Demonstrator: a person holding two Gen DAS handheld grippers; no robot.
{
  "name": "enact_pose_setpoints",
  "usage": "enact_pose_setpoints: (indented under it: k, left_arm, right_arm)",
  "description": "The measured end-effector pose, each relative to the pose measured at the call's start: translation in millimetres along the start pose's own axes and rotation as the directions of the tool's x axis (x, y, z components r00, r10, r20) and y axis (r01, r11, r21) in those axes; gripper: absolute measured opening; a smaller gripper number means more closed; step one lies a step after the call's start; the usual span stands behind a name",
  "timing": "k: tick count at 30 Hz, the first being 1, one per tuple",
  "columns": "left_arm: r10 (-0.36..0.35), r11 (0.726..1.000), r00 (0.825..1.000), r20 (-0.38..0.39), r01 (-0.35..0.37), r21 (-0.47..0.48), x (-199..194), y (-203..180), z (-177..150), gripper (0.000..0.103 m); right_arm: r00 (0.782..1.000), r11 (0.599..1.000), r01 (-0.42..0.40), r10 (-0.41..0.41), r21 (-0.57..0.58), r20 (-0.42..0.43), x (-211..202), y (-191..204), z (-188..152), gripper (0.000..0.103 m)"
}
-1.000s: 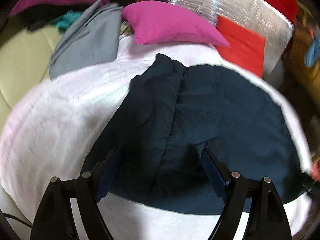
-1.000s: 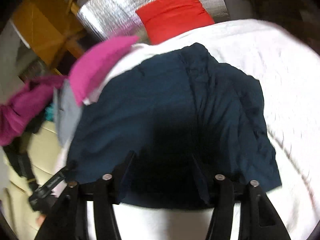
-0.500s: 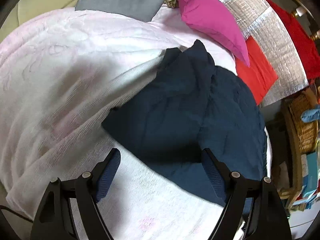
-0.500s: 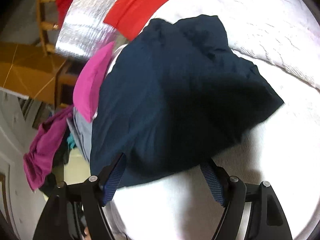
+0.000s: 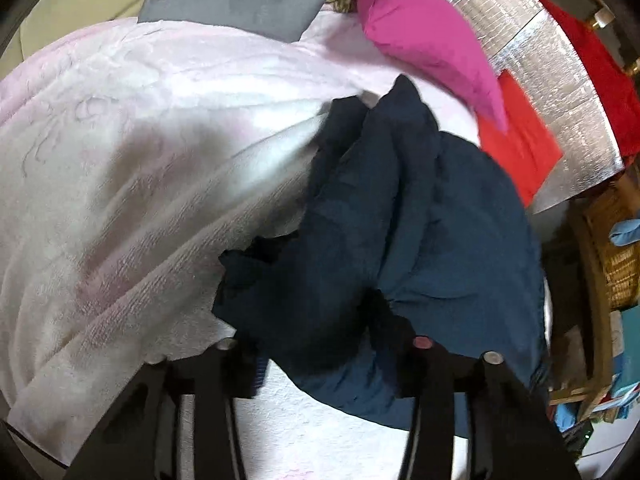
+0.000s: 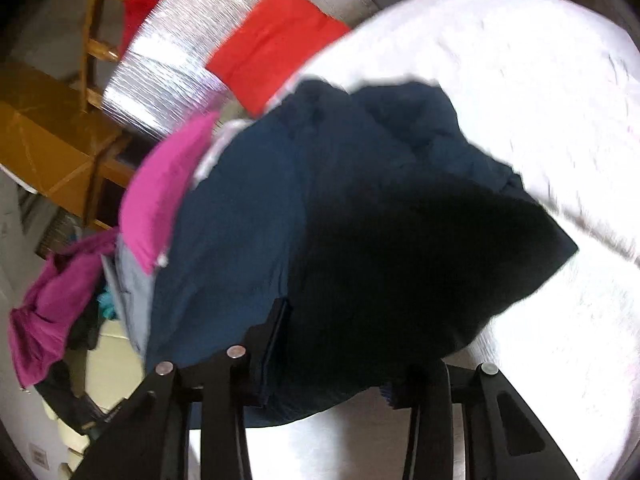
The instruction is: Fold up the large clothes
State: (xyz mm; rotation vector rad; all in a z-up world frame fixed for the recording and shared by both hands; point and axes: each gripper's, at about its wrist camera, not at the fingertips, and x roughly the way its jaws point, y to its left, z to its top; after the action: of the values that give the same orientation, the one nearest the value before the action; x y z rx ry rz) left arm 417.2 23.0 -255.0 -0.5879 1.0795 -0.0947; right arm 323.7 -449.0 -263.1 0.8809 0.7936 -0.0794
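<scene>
Gripping the navy garment [image 5: 424, 240] at its near edge, my left gripper [image 5: 320, 344] and right gripper [image 6: 340, 344] have just been closing, cloth bunched between each pair of jaws. It lies on the white blanket [image 5: 140, 168], below the magenta pillow [image 5: 420, 36].

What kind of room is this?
Probably a bedroom or living room at home: a pale plush blanket spread as the work surface, a pink pillow, a wicker basket, and clothes heaped around a navy garment.
</scene>
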Motion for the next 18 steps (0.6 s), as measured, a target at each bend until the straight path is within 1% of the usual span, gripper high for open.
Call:
enact_pose_setpoints:
  k: [1, 2, 4, 6, 7, 8, 9, 10, 11, 12, 13, 15, 17, 18]
  left_arm:
    - [0.012, 1.000, 1.000, -0.005, -0.012, -0.017, 0, 3, 1, 0.067]
    - [0.015, 0.999, 1.000, -0.007, -0.015, -0.030, -1, 5, 2, 0.069]
    - [0.004, 0.999, 1.000, -0.005, -0.005, -0.051, -10, 9, 3, 0.069]
    - [0.009, 0.999, 1.000, 0.021, -0.008, -0.049, -19, 10, 3, 0.069]
    - [0.006, 0.999, 0.999, 0.038, -0.004, -0.052, -24, 11, 3, 0.069]
    - [-0.010, 0.998, 0.998, 0.068, 0.014, -0.060, -31, 12, 4, 0.069]
    - [-0.021, 0.998, 0.996, 0.091, 0.026, -0.060, -32, 9, 5, 0.069]
    - [-0.024, 0.998, 0.994, 0.104, 0.030, -0.058, -35, 10, 5, 0.072]
    - [-0.022, 0.999, 0.994, 0.109, 0.028, -0.047, -33, 8, 6, 0.074]
    - [-0.017, 0.999, 0.996, 0.088, 0.020, -0.043, -29, 8, 5, 0.076]
    - [-0.012, 0.999, 0.998, 0.069, 0.015, -0.048, -25, 9, 5, 0.076]
    - [-0.029, 0.995, 0.999, 0.014, 0.030, -0.092, -9, 15, 10, 0.074]
    - [-0.061, 0.990, 0.998, -0.014, 0.059, -0.125, 3, 18, 14, 0.069]
    - [-0.079, 0.989, 0.997, -0.016, 0.076, -0.130, 3, 19, 12, 0.061]
  right_arm:
    - [1.000, 1.000, -0.012, 0.012, 0.008, -0.018, -3, -1, 3, 0.042]
    - [0.999, 1.000, -0.022, 0.023, 0.023, -0.033, -5, -2, 5, 0.043]
    - [0.997, 0.997, -0.040, 0.045, 0.068, -0.067, -14, -8, 9, 0.045]
    - [0.996, 0.995, -0.048, 0.054, 0.084, -0.069, -25, -13, 11, 0.047]
    - [0.996, 0.995, -0.046, 0.052, 0.090, -0.066, -29, -18, 11, 0.050]
    - [0.997, 0.995, -0.036, 0.042, 0.097, -0.057, -33, -22, 12, 0.057]
    - [0.999, 0.994, -0.019, 0.022, 0.107, -0.028, -39, -26, 12, 0.062]
    - [1.000, 0.992, -0.015, 0.014, 0.125, 0.014, -47, -32, 14, 0.071]
    - [0.999, 0.989, -0.022, 0.017, 0.145, 0.039, -50, -36, 16, 0.075]
    - [0.998, 0.982, -0.042, 0.033, 0.186, 0.053, -52, -44, 19, 0.076]
    - [0.998, 0.975, -0.054, 0.046, 0.213, 0.045, -49, -49, 22, 0.076]
    - [0.996, 0.965, -0.088, 0.081, 0.247, 0.037, -42, -55, 28, 0.076]
    - [0.995, 0.964, -0.094, 0.082, 0.247, 0.058, -34, -52, 32, 0.075]
    - [0.996, 0.969, -0.080, 0.072, 0.236, 0.044, -28, -48, 34, 0.072]
